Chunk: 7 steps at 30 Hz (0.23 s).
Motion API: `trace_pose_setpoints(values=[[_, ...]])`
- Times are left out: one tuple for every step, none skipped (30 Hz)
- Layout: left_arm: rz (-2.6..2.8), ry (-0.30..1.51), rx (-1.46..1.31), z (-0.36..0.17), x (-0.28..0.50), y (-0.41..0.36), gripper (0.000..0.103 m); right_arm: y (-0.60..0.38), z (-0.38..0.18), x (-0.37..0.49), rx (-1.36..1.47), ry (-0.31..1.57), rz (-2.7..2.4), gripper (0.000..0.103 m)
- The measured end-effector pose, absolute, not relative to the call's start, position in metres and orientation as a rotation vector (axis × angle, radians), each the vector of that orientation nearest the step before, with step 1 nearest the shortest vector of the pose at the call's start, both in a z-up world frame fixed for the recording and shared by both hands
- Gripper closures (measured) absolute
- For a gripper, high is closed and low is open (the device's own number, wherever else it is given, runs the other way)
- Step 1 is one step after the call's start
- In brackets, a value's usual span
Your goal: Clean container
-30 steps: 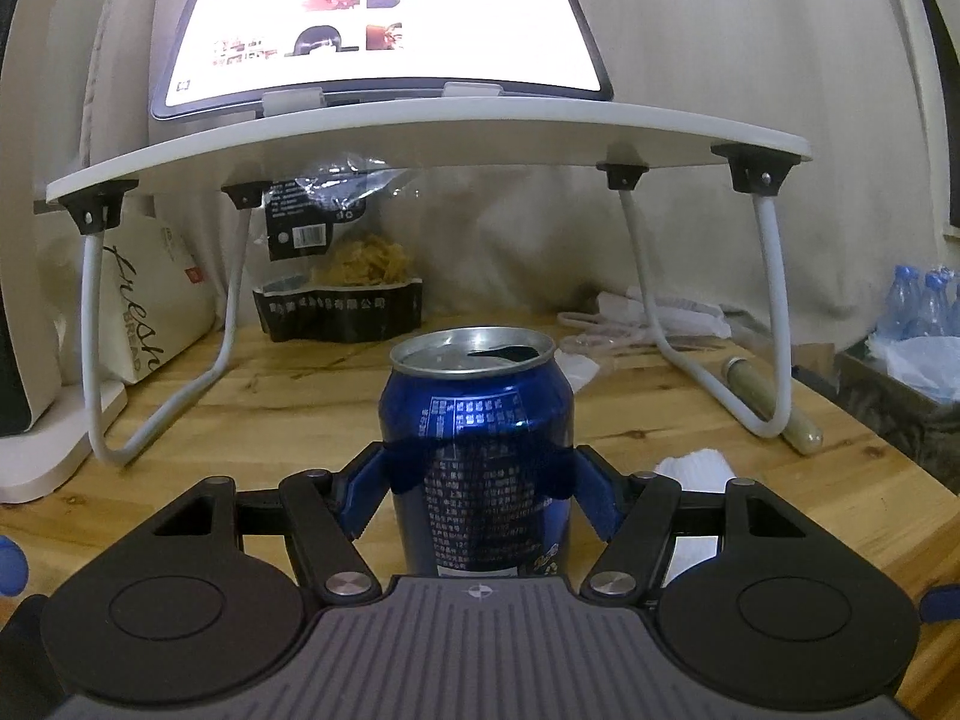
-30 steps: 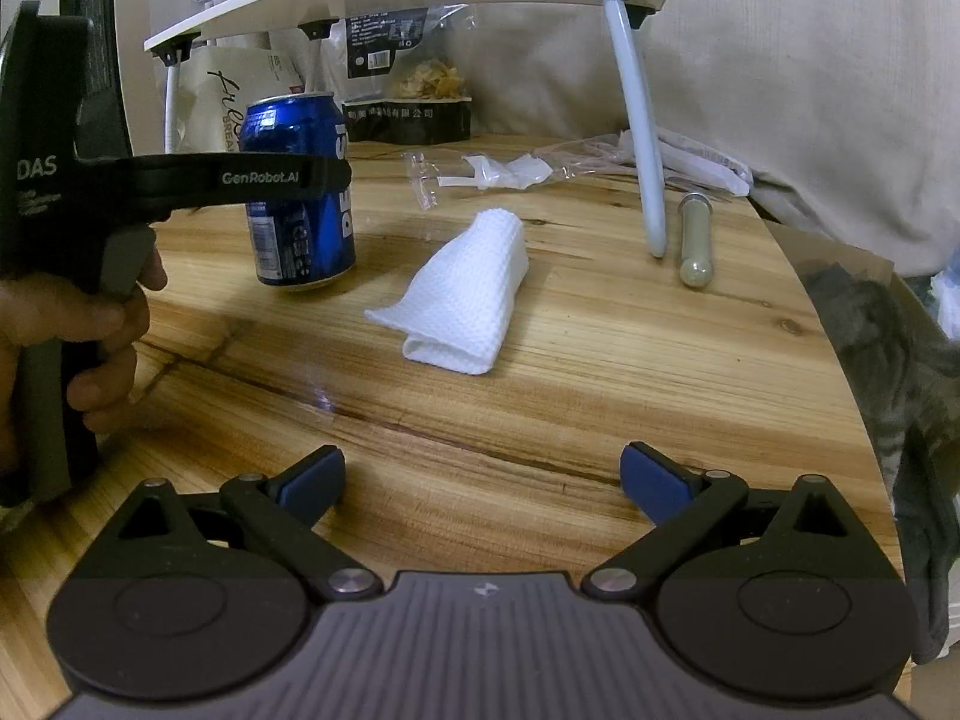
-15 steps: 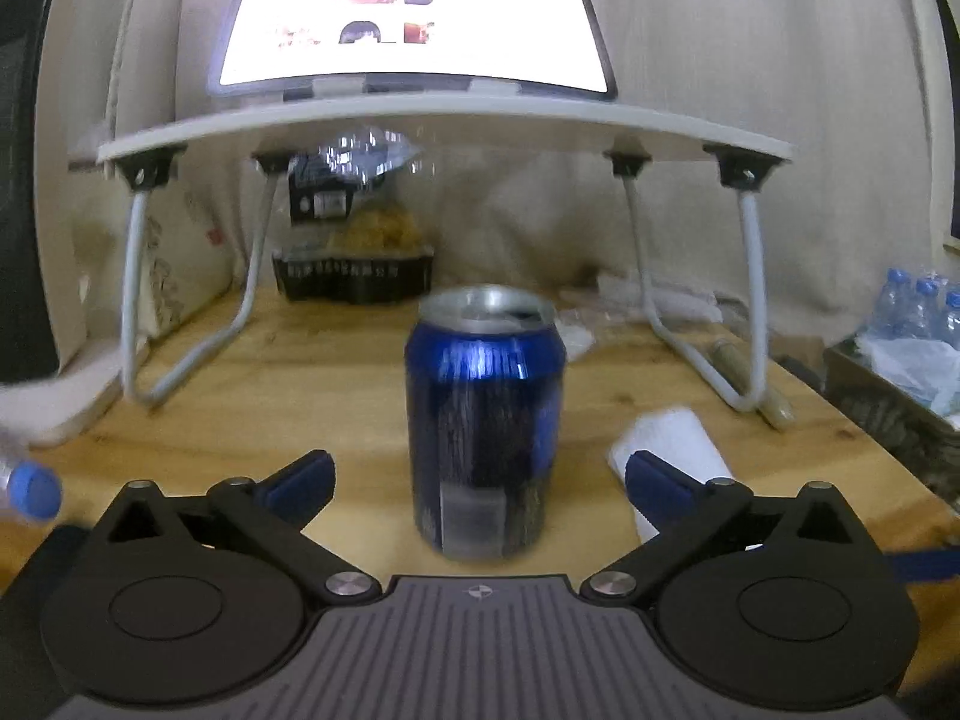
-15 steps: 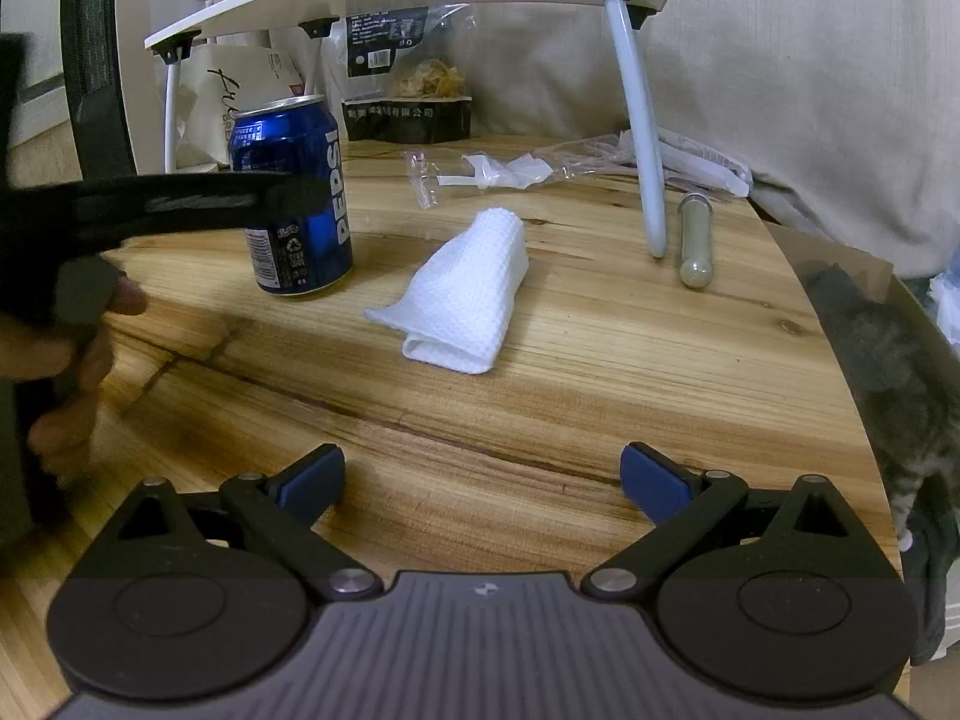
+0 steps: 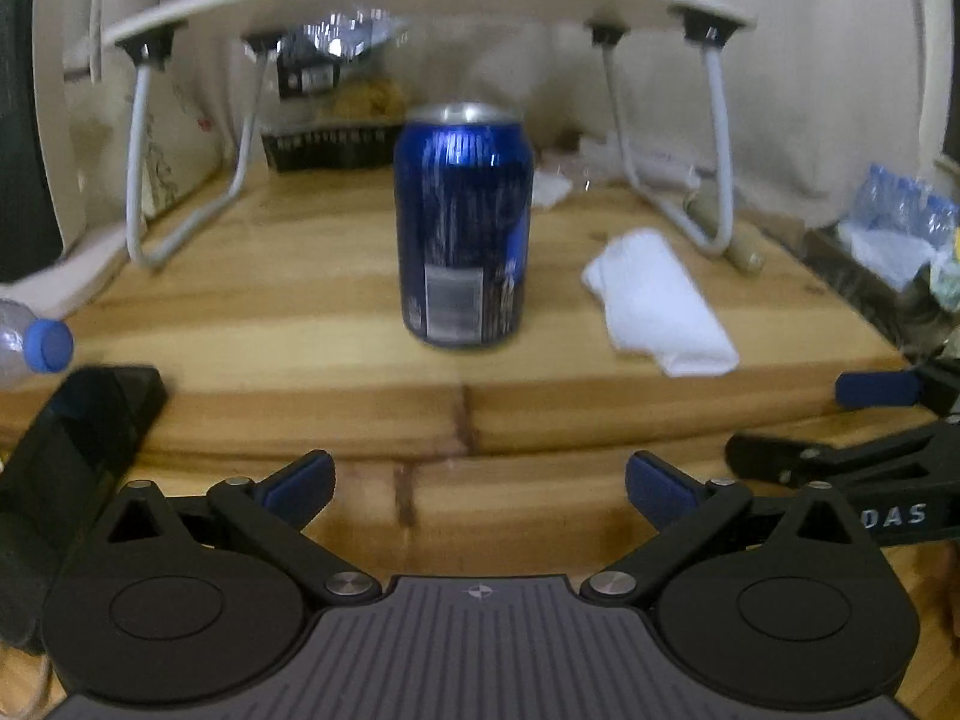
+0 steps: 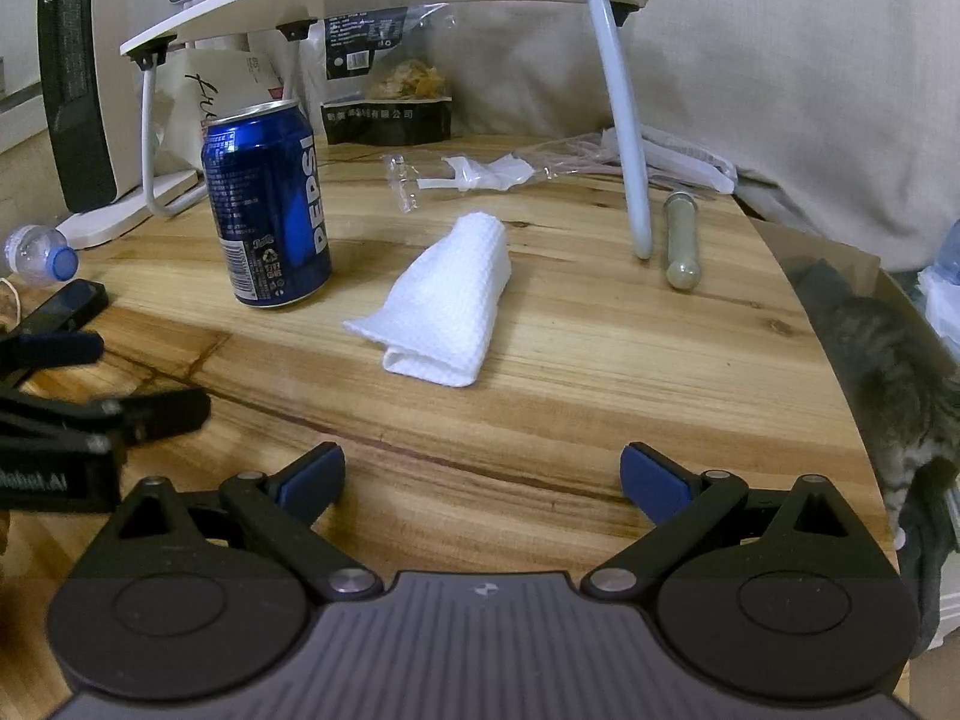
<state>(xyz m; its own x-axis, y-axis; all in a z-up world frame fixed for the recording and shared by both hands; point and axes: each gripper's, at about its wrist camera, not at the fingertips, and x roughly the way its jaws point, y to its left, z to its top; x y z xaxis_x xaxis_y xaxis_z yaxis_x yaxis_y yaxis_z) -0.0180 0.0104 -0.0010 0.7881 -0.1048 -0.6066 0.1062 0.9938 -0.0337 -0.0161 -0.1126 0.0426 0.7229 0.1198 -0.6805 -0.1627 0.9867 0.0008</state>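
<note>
A blue Pepsi can (image 5: pixel 463 228) stands upright on the wooden table (image 5: pixel 300 324); it also shows in the right wrist view (image 6: pixel 267 204). A folded white cloth (image 5: pixel 657 303) lies to its right, seen too in the right wrist view (image 6: pixel 441 300). My left gripper (image 5: pixel 480 483) is open and empty, well back from the can near the table's front edge. My right gripper (image 6: pixel 483 474) is open and empty, in front of the cloth. The right gripper shows at the right edge of the left wrist view (image 5: pixel 858 420).
A white folding laptop stand (image 6: pixel 624 138) straddles the back of the table. A snack bag (image 6: pixel 390 90), plastic wrappers (image 6: pixel 480 174), a tube (image 6: pixel 681 240), a phone (image 5: pixel 78 438) and a water bottle (image 5: pixel 30 342) lie around. A cat (image 6: pixel 900 372) sits off the right edge.
My left gripper let go of the can, opened and pulled back toward the table's front edge. The can stays standing. My right gripper has barely moved.
</note>
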Motion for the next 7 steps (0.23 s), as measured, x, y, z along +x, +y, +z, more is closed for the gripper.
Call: trace_pose_setpoints(values=[[-0.111,0.658,-0.007,-0.0017,-0.0168,0.0109,0.0,-0.1124,0.0424,-0.0163,-0.061,0.747,0.152,0.0],[-0.109,0.663,-0.015,-0.0023,-0.0158,0.0114,0.0,-0.1131,0.0424,-0.0161,-0.058,0.747,0.149,0.0],[-0.108,0.662,-0.015,-0.0029,-0.0163,0.0115,0.0,-0.1137,0.0424,-0.0161,-0.057,0.746,0.148,0.0],[-0.107,0.662,-0.015,-0.0034,-0.0168,0.0117,0.0,-0.1137,0.0424,-0.0162,-0.057,0.746,0.148,0.0],[-0.107,0.662,-0.015,-0.0037,-0.0168,0.0116,0.0,-0.1136,0.0424,-0.0161,-0.057,0.746,0.148,0.0],[-0.105,0.663,-0.015,-0.0038,-0.0169,0.0115,0.0,-0.1133,0.0424,-0.0161,-0.057,0.746,0.148,0.0],[-0.102,0.664,-0.013,-0.004,-0.0164,0.0111,0.0,-0.1138,0.0427,-0.0157,-0.057,0.746,0.148,0.0]])
